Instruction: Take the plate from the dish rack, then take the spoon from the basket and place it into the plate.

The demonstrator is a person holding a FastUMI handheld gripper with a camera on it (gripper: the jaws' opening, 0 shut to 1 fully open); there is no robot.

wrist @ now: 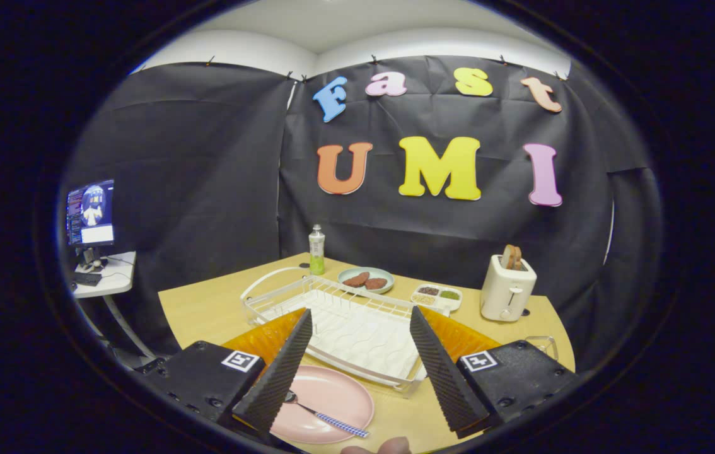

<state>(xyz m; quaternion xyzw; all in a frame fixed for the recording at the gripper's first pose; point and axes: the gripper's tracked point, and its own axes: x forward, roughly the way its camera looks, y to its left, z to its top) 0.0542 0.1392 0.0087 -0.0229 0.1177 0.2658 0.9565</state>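
Note:
A pink plate (332, 400) lies flat on the wooden table (206, 309) just in front of the white wire dish rack (345, 321). In the plate rests a spoon (326, 416) with a blue-and-white checked handle; its bowl end sits by the left finger. My gripper (360, 321) stands open above the table, its fingers (279, 378) spread wide with nothing between them but the rack beyond. The rack holds no dishes. An orange basket (263, 340) shows behind the fingers on both sides of the rack.
Beyond the rack stand a green bottle (316, 250), a plate with two brown patties (366, 279), a small divided tray (437, 296) and a white toaster (507, 287) with toast in it. A side desk with a monitor (91, 213) is at the left. A fingertip (389, 446) shows at the near edge.

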